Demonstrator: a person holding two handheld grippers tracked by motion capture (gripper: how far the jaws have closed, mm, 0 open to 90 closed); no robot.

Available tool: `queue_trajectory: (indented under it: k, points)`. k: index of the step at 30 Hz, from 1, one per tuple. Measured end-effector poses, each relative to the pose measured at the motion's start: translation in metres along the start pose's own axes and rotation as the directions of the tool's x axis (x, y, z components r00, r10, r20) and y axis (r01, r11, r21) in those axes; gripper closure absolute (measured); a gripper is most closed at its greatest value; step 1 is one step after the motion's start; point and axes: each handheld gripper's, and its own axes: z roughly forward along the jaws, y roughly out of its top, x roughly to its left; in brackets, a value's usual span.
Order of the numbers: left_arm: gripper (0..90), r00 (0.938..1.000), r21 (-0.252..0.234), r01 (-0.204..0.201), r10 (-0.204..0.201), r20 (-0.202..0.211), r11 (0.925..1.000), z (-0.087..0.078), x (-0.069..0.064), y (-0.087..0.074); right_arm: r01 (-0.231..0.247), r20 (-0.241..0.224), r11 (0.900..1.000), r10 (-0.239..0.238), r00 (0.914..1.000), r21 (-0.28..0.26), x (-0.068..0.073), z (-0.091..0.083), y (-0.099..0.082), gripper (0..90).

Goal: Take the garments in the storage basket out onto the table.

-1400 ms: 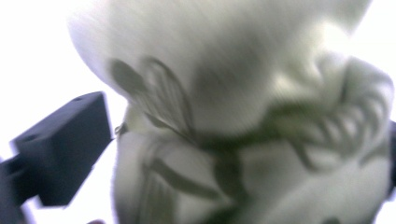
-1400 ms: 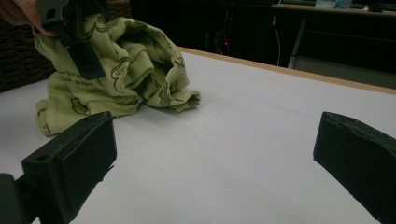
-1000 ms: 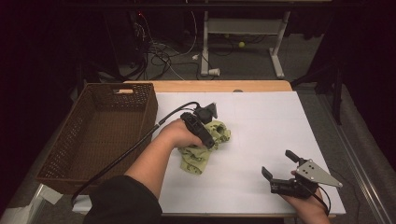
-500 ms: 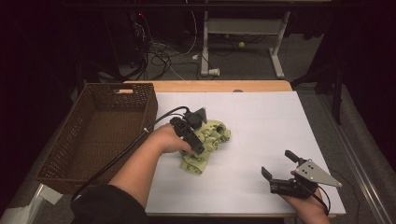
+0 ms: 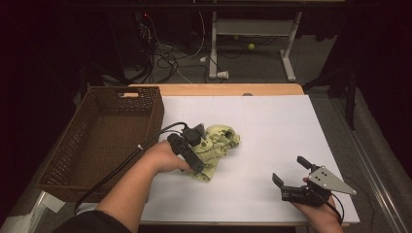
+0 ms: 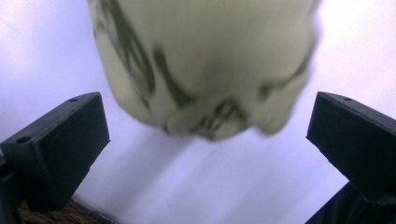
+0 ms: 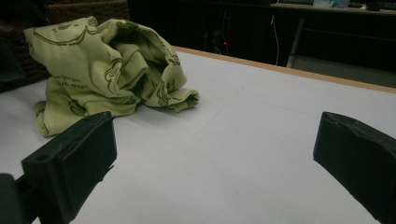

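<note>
Bench: white sheet, wooden far edge.
Cloth: green, crumpled, mid-bench.
Basket: brown wicker, left.
Left gripper: fingers released, over cloth.
Right gripper: fingers released.
Room: dark.

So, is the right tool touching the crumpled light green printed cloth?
Apart. In the high view the right tool rests near the table's front edge, with bare white tabletop between it and the crumpled light green printed cloth.

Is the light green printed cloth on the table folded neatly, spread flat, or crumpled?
Crumpled. The light green printed cloth lies bunched in an uneven heap with loose folds on the white table, not flat.
</note>
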Motion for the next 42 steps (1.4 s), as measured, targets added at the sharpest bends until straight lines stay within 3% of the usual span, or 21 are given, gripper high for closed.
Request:
queue_trajectory:
  k: [6,10,16,19,24,26,29,32,36,37,40,42]
  points:
    - [0.0,1.0,0.007,-0.003,0.003,0.001,1.0,0.014,-0.009,-0.009,0.002,0.002,1.0,-0.002,1.0,-0.002,0.001,-0.002,0.001,0.4]
    - [0.0,0.9998,-0.034,-0.01,0.009,-0.019,0.9994,0.023,-0.016,-0.014,0.003,0.003,1.0,-0.003,1.0,-0.003,0.002,-0.002,0.001,0.4]
    - [0.0,0.9994,-0.037,-0.023,0.022,-0.026,0.9991,0.038,-0.018,-0.017,-0.007,0.002,1.0,0.007,1.0,0.0,0.001,-0.002,0.001,0.4]
    - [0.0,0.9997,-0.067,-0.011,0.01,-0.023,0.9977,0.045,-0.018,-0.018,-0.006,0.003,1.0,0.006,1.0,-0.003,0.0,-0.002,0.001,0.4]
    - [0.0,0.9983,-0.137,-0.043,0.038,-0.044,0.9897,0.055,-0.023,-0.025,-0.005,0.003,1.0,0.005,1.0,-0.004,0.0,-0.002,0.0,0.4]
    - [0.0,0.9986,-0.149,-0.043,0.037,-0.038,0.9879,0.057,-0.022,-0.026,-0.003,0.001,1.0,0.003,1.0,-0.001,0.0,-0.002,0.0,0.4]
    - [0.0,0.9983,-0.198,-0.038,0.029,-0.05,0.9794,0.062,-0.023,-0.03,-0.004,0.002,1.0,0.004,1.0,0.0,0.0,-0.001,0.0,0.4]
    - [0.0,0.9992,-0.271,-0.02,0.011,-0.037,0.9625,0.065,-0.024,-0.034,-0.004,0.001,1.0,0.004,1.0,0.0,0.0,-0.001,0.0,0.4]
    - [0.0,0.9995,-0.376,-0.012,0.001,-0.03,0.9266,0.07,-0.024,-0.042,-0.007,0.005,1.0,0.007,1.0,-0.001,-0.001,-0.002,0.0,0.4]
    - [0.0,0.9995,-0.376,-0.012,0.001,-0.03,0.9266,0.07,-0.024,-0.042,-0.006,0.006,1.0,0.006,1.0,-0.002,-0.001,-0.002,0.0,0.4]
    - [0.0,0.9999,-0.459,0.011,-0.011,0.002,0.8881,0.073,-0.025,-0.049,-0.006,0.004,1.0,0.006,1.0,-0.001,-0.001,-0.002,0.0,0.4]
    - [0.0,0.9999,-0.504,0.013,-0.016,-0.002,0.8637,0.076,-0.026,-0.053,-0.006,0.004,1.0,0.006,1.0,-0.001,0.0,-0.001,0.0,0.4]
